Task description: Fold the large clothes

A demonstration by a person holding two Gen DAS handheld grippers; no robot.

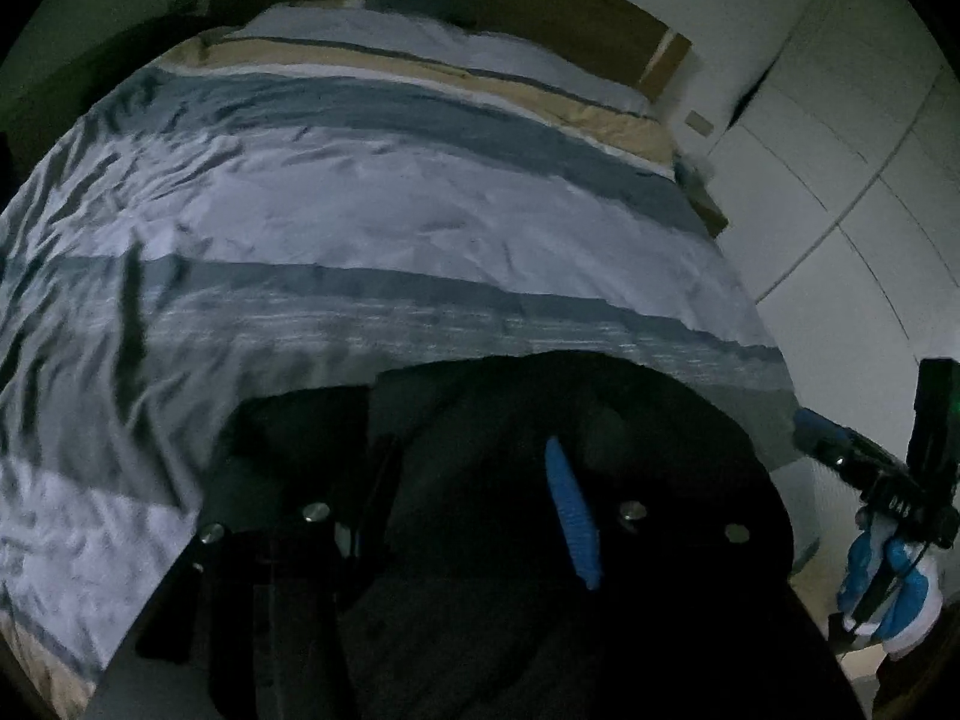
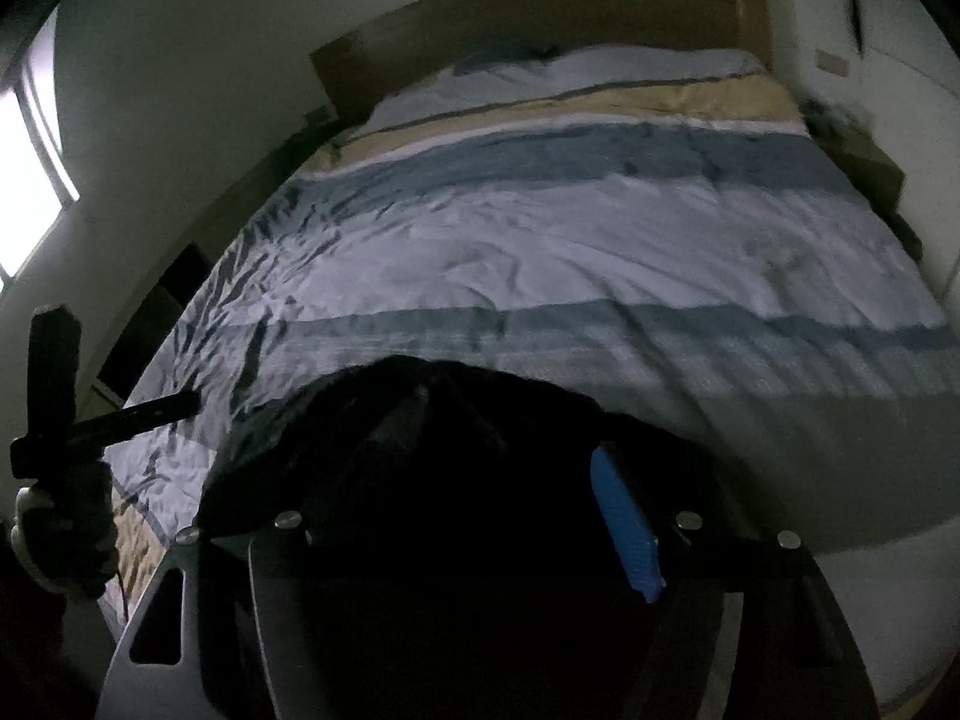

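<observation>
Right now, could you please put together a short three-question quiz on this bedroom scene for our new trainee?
1. True or false: the dark garment lies at the near end of the striped duvet.
2. What colour is the pad on the visible finger of the left gripper?
A. red
B. blue
C. yellow
3. Fill in: behind the pillows, the bed ends in a brown wooden ____.

Key:
1. True; it covers the near end, while the far stripes stay bare.
2. B, blue; the right gripper has a blue pad too.
3. Headboard.
</observation>
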